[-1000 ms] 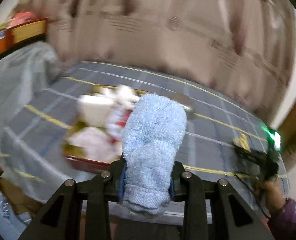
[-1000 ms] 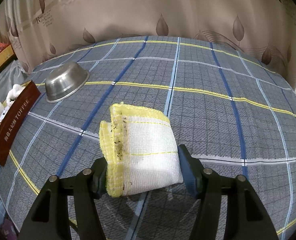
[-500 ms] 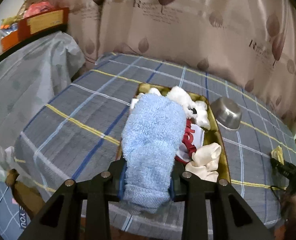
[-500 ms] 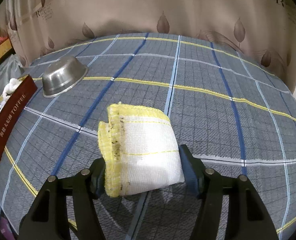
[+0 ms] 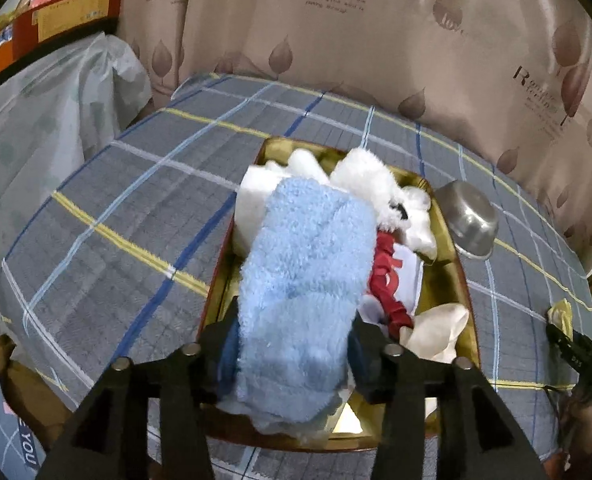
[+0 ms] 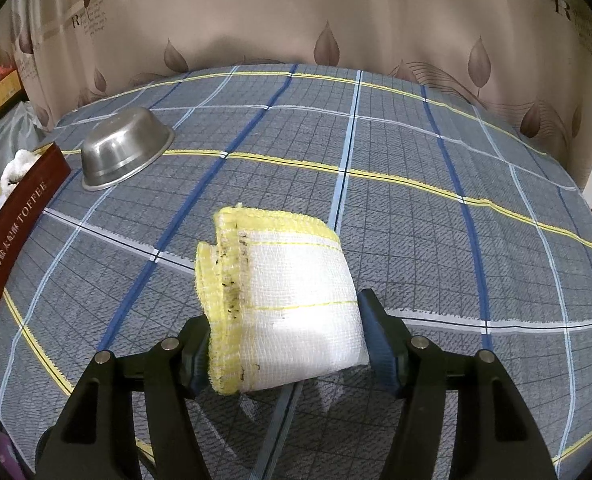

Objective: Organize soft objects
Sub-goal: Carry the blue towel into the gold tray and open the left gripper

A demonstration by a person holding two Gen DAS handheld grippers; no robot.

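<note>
Leftmost, the left gripper (image 5: 292, 354) clamps one fluffy blue towel (image 5: 304, 280), its two fingers pressed into the sides, above one gold-lined tin tray (image 5: 444, 280). Ahead and right of its fingers, the tray holds white soft pieces and one red-printed cloth (image 5: 388, 280). One steel bowl (image 6: 124, 148) sits upside down, ahead-left of the right gripper (image 6: 288, 356), which pinches one folded white yellow-edged cloth (image 6: 284, 300) over the plaid tablecloth (image 6: 436, 200).
</note>
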